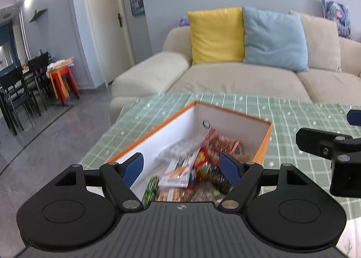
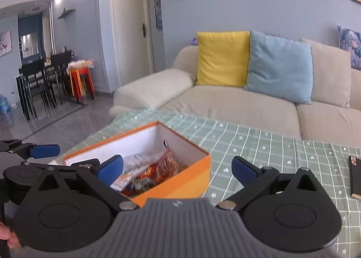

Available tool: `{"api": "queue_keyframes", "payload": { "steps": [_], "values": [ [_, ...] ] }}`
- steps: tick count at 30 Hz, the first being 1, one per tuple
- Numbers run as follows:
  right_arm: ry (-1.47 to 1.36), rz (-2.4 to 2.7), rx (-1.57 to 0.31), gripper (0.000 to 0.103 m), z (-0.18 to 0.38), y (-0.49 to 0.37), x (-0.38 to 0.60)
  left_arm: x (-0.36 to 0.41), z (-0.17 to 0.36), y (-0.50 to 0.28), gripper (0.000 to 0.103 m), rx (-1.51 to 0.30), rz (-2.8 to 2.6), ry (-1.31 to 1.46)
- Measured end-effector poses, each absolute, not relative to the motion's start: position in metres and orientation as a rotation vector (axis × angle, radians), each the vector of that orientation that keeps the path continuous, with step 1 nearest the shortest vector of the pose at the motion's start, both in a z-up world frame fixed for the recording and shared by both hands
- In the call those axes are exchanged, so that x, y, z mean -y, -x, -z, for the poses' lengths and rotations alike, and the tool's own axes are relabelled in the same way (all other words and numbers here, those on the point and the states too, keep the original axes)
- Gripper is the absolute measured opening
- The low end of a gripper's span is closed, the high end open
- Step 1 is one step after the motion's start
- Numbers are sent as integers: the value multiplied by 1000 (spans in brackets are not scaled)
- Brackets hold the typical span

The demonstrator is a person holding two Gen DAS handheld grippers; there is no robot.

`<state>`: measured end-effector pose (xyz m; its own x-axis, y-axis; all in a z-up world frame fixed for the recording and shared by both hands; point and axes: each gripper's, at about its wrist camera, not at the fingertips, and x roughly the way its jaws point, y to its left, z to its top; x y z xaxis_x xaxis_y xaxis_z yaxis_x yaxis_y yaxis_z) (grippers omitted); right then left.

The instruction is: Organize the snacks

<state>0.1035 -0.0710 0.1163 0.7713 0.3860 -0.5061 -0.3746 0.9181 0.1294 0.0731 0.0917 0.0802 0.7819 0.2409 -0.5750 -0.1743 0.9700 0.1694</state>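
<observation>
Snacks (image 1: 198, 167) are already piled in box (image 2: 180, 181); both grippers (image 1: 180, 167) (image 2: 178, 170) are released, empty; a dark item (image 2: 356, 176) is left at 3 o'clock.

The left hand-held gripper (image 1: 182, 169) and right hand-held gripper (image 2: 178, 169) both gape wide, empty, side by side.
</observation>
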Motion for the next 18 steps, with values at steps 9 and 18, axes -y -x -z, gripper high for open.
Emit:
{"api": "queue_keyframes", "payload": {
  "steps": [9,18],
  "values": [
    [7,-412,-655,99,-94,-112,58,-100,-65,-72,90,-723,-227,-107],
    [16,-399,-676,99,-89,-113,58,-99,-67,-72,90,-731,-215,-91]
  ]
}}
